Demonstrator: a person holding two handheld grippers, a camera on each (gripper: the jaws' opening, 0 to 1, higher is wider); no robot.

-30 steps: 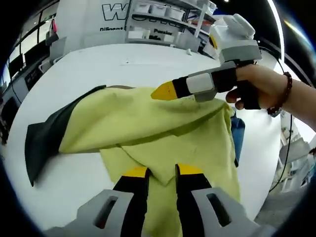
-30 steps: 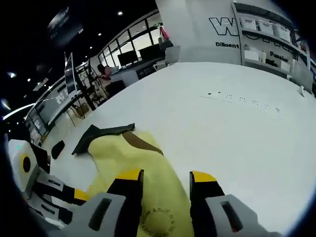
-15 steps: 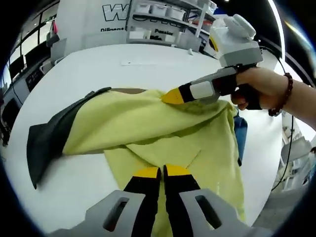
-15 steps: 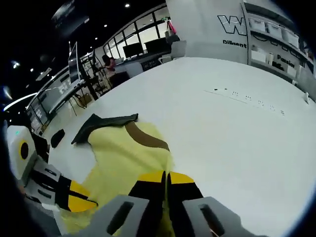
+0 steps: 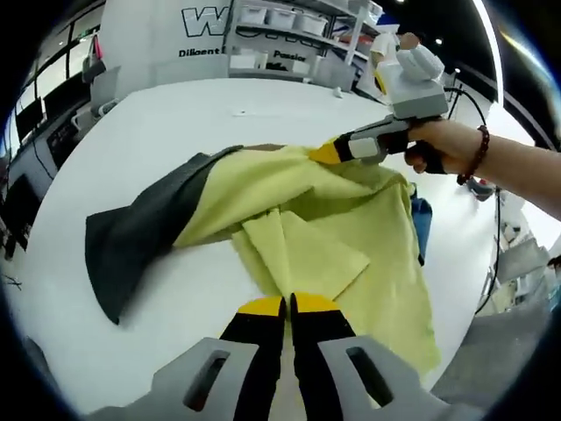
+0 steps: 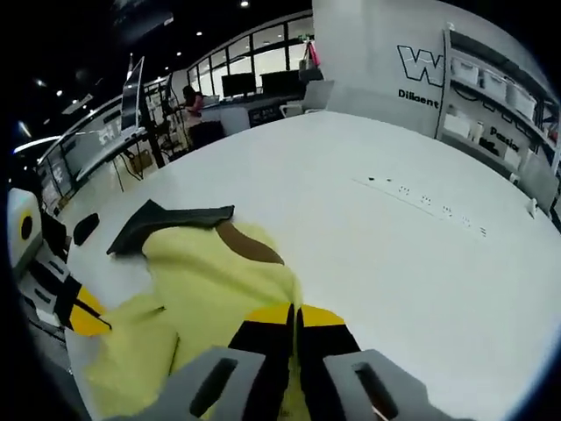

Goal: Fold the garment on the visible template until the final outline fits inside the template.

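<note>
Since a second ago, both jaw pairs have closed; left gripper (image 5: 287,305) and right gripper (image 6: 294,314) each pinch the yellow garment (image 5: 342,228). Dark sleeve (image 5: 140,241) lies left of the left gripper on the white table (image 6: 421,254).

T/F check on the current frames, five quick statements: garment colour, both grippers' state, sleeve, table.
1. The garment is mostly yellow. True.
2. The left gripper is wide open. False: its fingers are shut on the garment's edge.
3. The right gripper is shut on the garment. True.
4. A dark sleeve lies on the white table. True.
5. The garment is folded into a neat rectangle. False: it is bunched, with loose flaps and the sleeve spread out.
</note>
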